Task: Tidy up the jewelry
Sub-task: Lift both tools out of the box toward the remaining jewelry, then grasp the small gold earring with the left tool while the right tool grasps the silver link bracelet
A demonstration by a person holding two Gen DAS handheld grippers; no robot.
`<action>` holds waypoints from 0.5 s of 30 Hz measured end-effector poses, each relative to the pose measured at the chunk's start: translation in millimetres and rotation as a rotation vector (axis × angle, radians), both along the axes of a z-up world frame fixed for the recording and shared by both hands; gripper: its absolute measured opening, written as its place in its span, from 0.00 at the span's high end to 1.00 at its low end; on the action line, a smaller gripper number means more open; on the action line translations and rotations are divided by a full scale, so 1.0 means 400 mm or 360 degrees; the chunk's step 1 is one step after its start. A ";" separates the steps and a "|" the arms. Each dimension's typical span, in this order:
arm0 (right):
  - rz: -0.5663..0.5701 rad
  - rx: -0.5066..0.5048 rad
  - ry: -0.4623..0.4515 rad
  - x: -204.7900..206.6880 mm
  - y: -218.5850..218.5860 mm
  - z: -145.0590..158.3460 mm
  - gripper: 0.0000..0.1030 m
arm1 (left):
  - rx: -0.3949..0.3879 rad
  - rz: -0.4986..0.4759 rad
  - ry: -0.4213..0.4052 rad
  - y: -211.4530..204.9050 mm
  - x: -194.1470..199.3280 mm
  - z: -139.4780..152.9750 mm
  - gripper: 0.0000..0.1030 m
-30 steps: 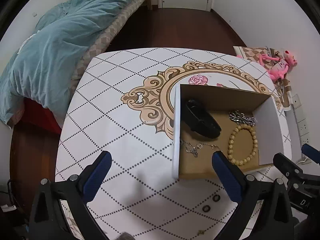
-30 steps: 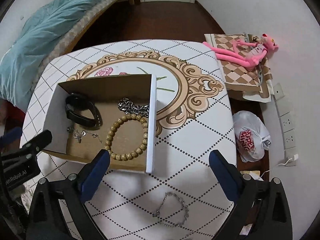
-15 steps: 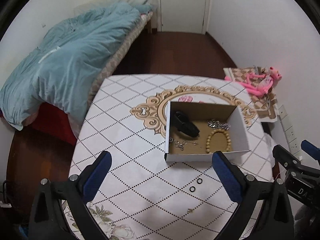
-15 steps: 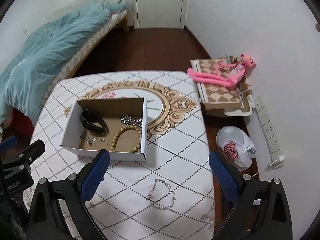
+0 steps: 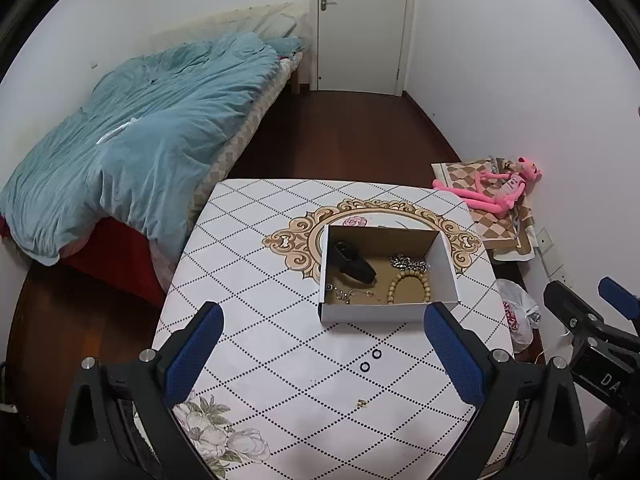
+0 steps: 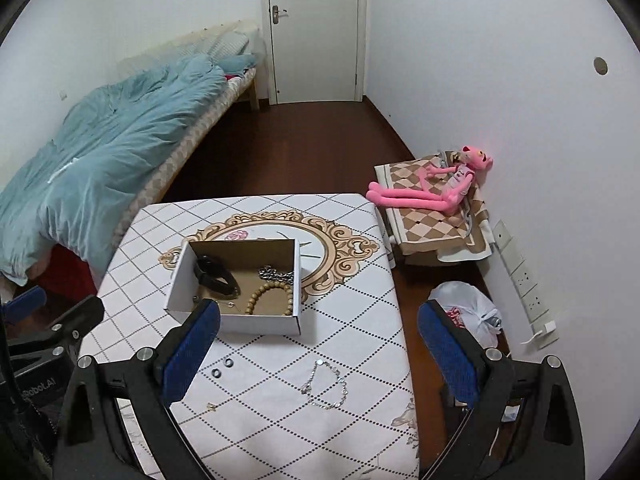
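Observation:
A white cardboard box [image 5: 384, 312] [image 6: 260, 325] stands on the patterned table [image 5: 256, 280] [image 6: 360, 320]. In it lie a black band [image 5: 354, 264] [image 6: 214, 274], a wooden bead bracelet [image 5: 408, 286] [image 6: 270, 298], a silver chain [image 5: 408, 262] [image 6: 276, 273] and a thin chain [image 5: 352, 293]. On the table near me lie two small dark rings [image 5: 370, 360] [image 6: 223, 367], a tiny gold piece [image 5: 363, 403] [image 6: 211, 405] and a silver bracelet [image 6: 325, 386]. My left gripper [image 5: 322, 354] and right gripper [image 6: 318, 352] are open, empty, and held high above the table's near edge.
A bed with a blue quilt [image 5: 132, 140] stands to the left. A pink plush toy [image 6: 436, 188] lies on a checked cloth to the right. A white plastic bag [image 6: 468, 312] sits on the floor by wall sockets. A closed door [image 6: 316, 28] is at the far end.
Both grippers have pulled back and up from the box; the table and box look smaller and more of the room shows. Jaws stayed open.

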State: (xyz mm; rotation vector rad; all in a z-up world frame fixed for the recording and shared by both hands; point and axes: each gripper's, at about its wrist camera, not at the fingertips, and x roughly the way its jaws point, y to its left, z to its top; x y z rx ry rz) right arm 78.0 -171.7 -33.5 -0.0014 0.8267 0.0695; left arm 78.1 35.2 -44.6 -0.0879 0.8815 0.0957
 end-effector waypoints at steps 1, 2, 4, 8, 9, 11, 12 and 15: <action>0.0001 0.0011 0.0016 0.002 -0.003 -0.008 0.03 | 0.0007 0.0009 0.0003 0.000 0.001 -0.007 0.01; -0.0002 0.0021 0.0036 0.006 -0.008 -0.017 0.03 | 0.0016 0.0015 0.0008 0.000 0.001 -0.016 0.01; -0.0015 0.0050 0.0097 0.017 -0.021 -0.050 0.03 | 0.0027 0.0016 0.0024 0.000 0.006 -0.042 0.01; -0.0063 0.0091 0.0242 0.033 -0.055 -0.146 0.03 | 0.0060 0.0028 0.0128 -0.002 0.011 -0.122 0.01; -0.0080 0.0101 0.0283 0.036 -0.065 -0.179 0.03 | 0.0064 0.0034 0.0155 -0.001 0.011 -0.142 0.01; -0.0119 0.0124 0.0371 0.038 -0.087 -0.247 0.03 | 0.0070 0.0039 0.0216 0.002 0.008 -0.188 0.01; -0.0135 0.0133 0.0406 0.037 -0.097 -0.277 0.03 | 0.0075 0.0042 0.0258 0.003 0.005 -0.214 0.01; -0.0202 0.0174 0.0529 0.032 -0.134 -0.374 0.05 | 0.0066 0.0022 0.0369 -0.001 -0.005 -0.284 0.01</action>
